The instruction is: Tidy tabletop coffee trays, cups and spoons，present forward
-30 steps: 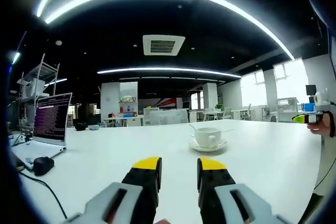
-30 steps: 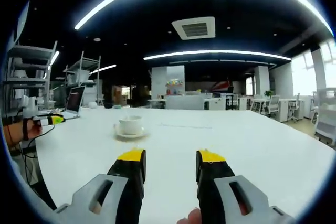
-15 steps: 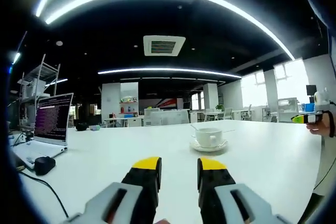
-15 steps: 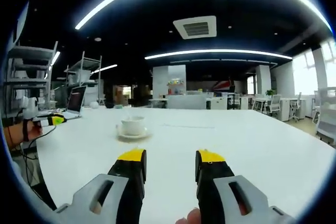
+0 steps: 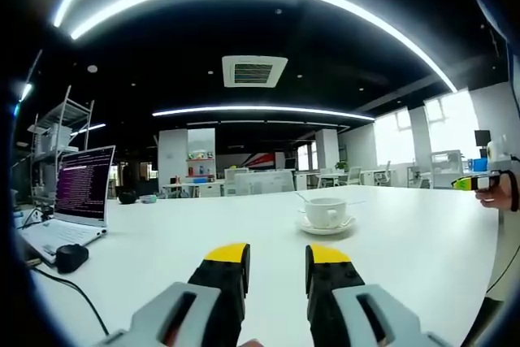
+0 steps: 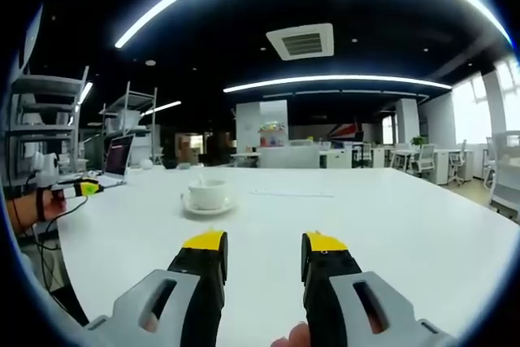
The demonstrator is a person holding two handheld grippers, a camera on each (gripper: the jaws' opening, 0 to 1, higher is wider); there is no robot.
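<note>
In the left gripper view, an open grey laptop computer (image 5: 75,201) with a lit purple-toned screen stands at the far left of the large white rectangular table (image 5: 422,241), and a small black computer mouse (image 5: 71,258) with a dark cable lies just in front of it. At the bottom centre, the left gripper (image 5: 277,256), black with yellow tips on grey bodies, hangs above the table with its jaws parted by a clear gap and nothing between them. Right of centre and farther out on the table stands the white ceramic coffee cup (image 5: 326,211) on its round white saucer (image 5: 325,227); a thin metal spoon (image 5: 302,197) rises from the cup toward the left. The cup and saucer are well apart from the gripper tips. At the far right edge, a hand (image 5: 500,193) holds the yellow-tipped end of the other gripper at the table's side. In the right gripper view, a hand at the far left edge (image 6: 41,201) holds the yellow-tipped end of the other gripper beside the table corner, and the laptop (image 6: 114,164) stands beyond it. The cup (image 6: 206,194) on its saucer (image 6: 207,210) sits left of centre on the table (image 6: 390,217), well apart from the tips. At the bottom centre, the right gripper (image 6: 264,243) hangs above the table with its jaws parted and nothing gripped; a fingertip (image 6: 294,336) of the holding hand is visible at the bottom edge.
</note>
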